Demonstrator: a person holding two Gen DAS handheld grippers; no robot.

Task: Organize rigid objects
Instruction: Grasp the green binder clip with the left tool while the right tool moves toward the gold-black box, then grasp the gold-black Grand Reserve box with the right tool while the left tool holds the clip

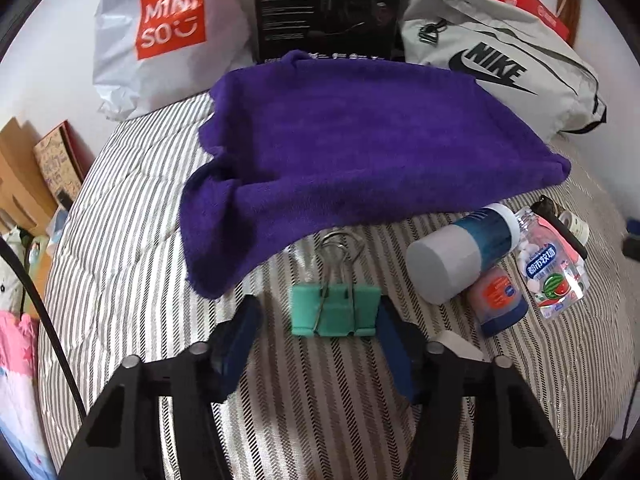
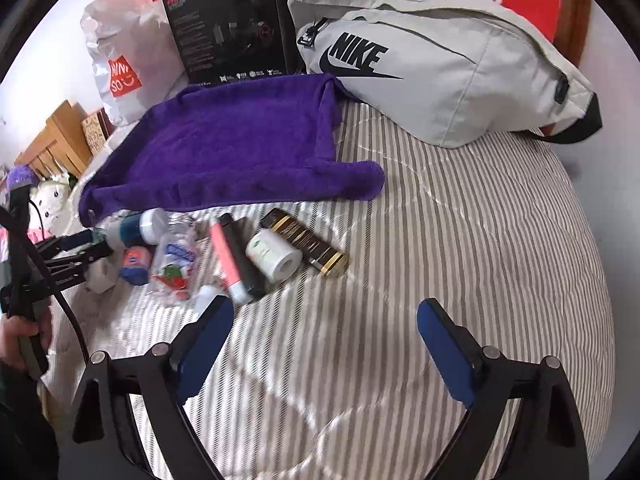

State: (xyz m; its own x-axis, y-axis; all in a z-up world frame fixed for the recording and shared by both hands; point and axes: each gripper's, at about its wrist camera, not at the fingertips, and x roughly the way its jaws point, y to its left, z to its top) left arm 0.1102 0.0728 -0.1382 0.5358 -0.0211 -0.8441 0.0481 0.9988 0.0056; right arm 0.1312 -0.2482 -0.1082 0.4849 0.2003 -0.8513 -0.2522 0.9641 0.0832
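Note:
A green binder clip (image 1: pixel 335 310) lies on the striped bed, between the blue pads of my open left gripper (image 1: pixel 318 334); its right edge touches the right pad (image 1: pixel 394 350), the left pad stands apart. To its right lie a grey-capped blue bottle (image 1: pixel 460 256), a small blue jar (image 1: pixel 500 298) and a candy bottle (image 1: pixel 554 268). In the right wrist view my right gripper (image 2: pixel 324 336) is open and empty above bare bedding. Ahead of it lie a pink tube (image 2: pixel 227 260), a black bar (image 2: pixel 242 252), a white tape roll (image 2: pixel 274 256) and a black-gold box (image 2: pixel 306 248).
A purple towel (image 1: pixel 340 152) (image 2: pixel 224 144) is spread behind the objects. A grey Nike bag (image 2: pixel 436 64), a black box (image 2: pixel 228 28) and a Miniso bag (image 1: pixel 160 32) stand at the back. The bed edge drops off at left, with wooden furniture (image 2: pixel 52 140) beyond.

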